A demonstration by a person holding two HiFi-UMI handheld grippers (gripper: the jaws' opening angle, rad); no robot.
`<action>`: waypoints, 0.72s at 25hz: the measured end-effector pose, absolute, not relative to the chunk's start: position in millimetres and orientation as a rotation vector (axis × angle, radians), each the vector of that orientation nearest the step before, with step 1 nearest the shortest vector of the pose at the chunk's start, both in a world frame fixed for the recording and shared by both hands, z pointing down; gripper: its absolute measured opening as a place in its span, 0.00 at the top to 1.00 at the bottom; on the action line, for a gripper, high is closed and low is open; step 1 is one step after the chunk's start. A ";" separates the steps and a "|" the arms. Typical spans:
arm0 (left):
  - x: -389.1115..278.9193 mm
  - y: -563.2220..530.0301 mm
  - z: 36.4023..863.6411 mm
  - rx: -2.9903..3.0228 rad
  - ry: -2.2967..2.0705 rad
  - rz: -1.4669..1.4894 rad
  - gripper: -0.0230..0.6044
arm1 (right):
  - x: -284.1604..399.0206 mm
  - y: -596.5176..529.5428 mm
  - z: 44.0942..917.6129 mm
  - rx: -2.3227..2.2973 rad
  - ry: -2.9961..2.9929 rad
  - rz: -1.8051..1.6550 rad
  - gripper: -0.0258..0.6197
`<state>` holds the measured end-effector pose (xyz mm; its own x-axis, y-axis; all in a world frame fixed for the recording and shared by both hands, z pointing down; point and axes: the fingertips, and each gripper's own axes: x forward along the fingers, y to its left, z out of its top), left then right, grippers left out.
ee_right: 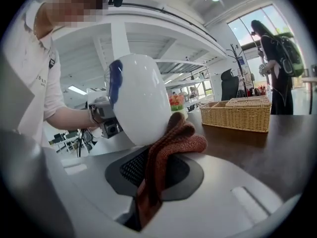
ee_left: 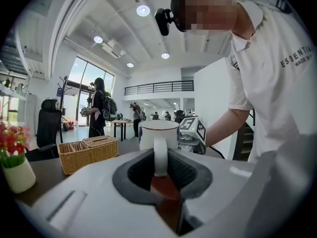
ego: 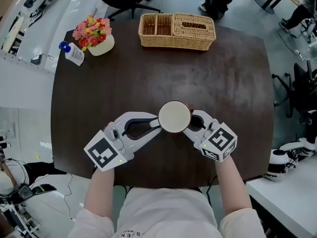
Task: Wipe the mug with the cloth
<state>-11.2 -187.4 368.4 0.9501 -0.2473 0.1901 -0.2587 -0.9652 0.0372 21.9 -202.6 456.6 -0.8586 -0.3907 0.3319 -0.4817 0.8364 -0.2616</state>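
You are wiping, I judge: left gripper (ego: 157,125) jaws are pinching the white mug (ego: 174,116) by its handle (ee_left: 160,155), right gripper (ego: 192,123) jaws are pinching the rust cloth (ee_right: 173,140) against its 3 o'clock side; next probably calls for sweeping the cloth round the wall

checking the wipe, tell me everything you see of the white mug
The white glazed mug has a thin dark rim line and a blue mark on its side. It sits upright over the dark wooden table, its handle clamped in the left gripper. The right gripper's rust knitted cloth presses its side.
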 end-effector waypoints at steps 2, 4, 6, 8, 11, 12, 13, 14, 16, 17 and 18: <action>-13.4 -188.0 370.8 2.962 -0.426 0.263 0.86 | 19.3 -200.2 453.0 0.674 -2.801 0.552 0.83; -12.8 -186.9 371.8 2.961 -0.424 0.259 0.86 | 15.2 -195.0 451.0 0.666 -2.841 0.608 0.83; -11.9 -186.3 372.1 2.964 -0.420 0.241 0.86 | 8.8 -187.7 449.9 0.638 -2.869 0.629 0.83; -11.9 -186.1 372.2 2.964 -0.415 0.227 0.86 | 4.3 -181.9 450.5 0.615 -2.875 0.626 0.83; -12.9 -184.6 374.1 2.967 -0.396 0.239 0.86 | 2.9 -174.8 454.3 0.570 -2.847 0.617 0.83; -13.0 -183.1 374.8 2.971 -0.387 0.246 0.86 | 2.6 -171.0 455.9 0.547 -2.832 0.610 0.83; -13.0 -181.5 375.5 2.975 -0.383 0.251 0.86 | 2.5 -166.6 457.4 0.523 -2.819 0.603 0.83; -13.0 -180.4 376.1 2.976 -0.384 0.254 0.86 | 2.6 -161.7 458.8 0.498 -2.806 0.598 0.83; -13.7 -180.0 377.1 2.977 -0.402 0.257 0.86 | 4.8 -151.6 460.5 0.452 -2.787 0.585 0.83; -14.5 -180.5 377.7 2.976 -0.413 0.259 0.86 | 7.5 -147.2 461.0 0.437 -2.782 0.580 0.83; -15.6 -180.7 378.5 2.976 -0.419 0.262 0.86 | 11.4 -143.9 461.9 0.432 -2.779 0.579 0.83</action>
<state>-15.6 -180.7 378.5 0.9464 -0.2624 0.1882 -0.2841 -0.9537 0.0986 11.4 -143.9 461.9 -0.9191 -0.2321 0.3184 -0.3399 0.8758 -0.3428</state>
